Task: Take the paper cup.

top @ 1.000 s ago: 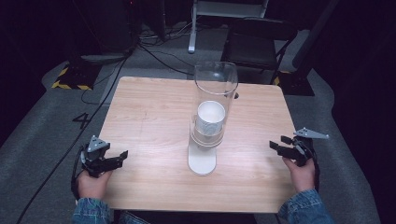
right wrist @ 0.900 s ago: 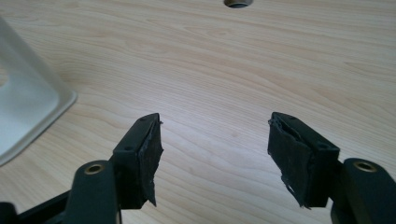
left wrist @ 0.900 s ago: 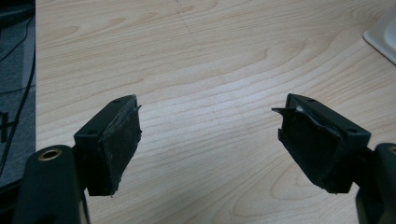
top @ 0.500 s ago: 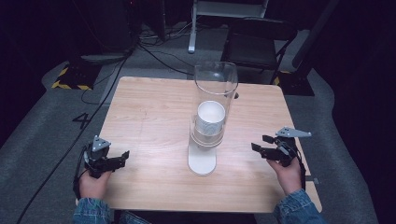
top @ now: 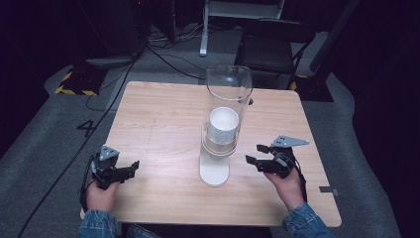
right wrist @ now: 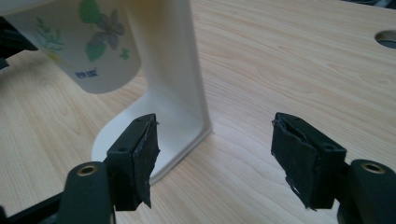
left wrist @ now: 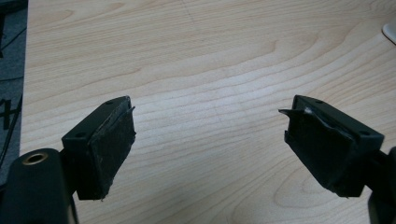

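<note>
A clear tube (top: 229, 87) stands on a white stand (top: 214, 171) at the table's middle, with a stack of white paper cups (top: 224, 124) inside. In the right gripper view the lowest cup (right wrist: 84, 46), printed with flowers, hangs from the stand's upright (right wrist: 173, 70). My right gripper (top: 253, 153) is open just right of the stand, its jaws (right wrist: 215, 144) pointing at the stand's foot and holding nothing. At the table's near left corner my left gripper (top: 134, 166) is open over bare wood (left wrist: 210, 135).
The wooden table (top: 163, 114) has a cable hole (top: 251, 101) behind the tube. A black chair (top: 272, 44) and floor cables (top: 163, 54) lie beyond the far edge. The stand's foot edge (left wrist: 390, 32) shows in the left gripper view.
My right gripper has moved left from the table's right edge toward the stand. The left gripper has barely shifted.
</note>
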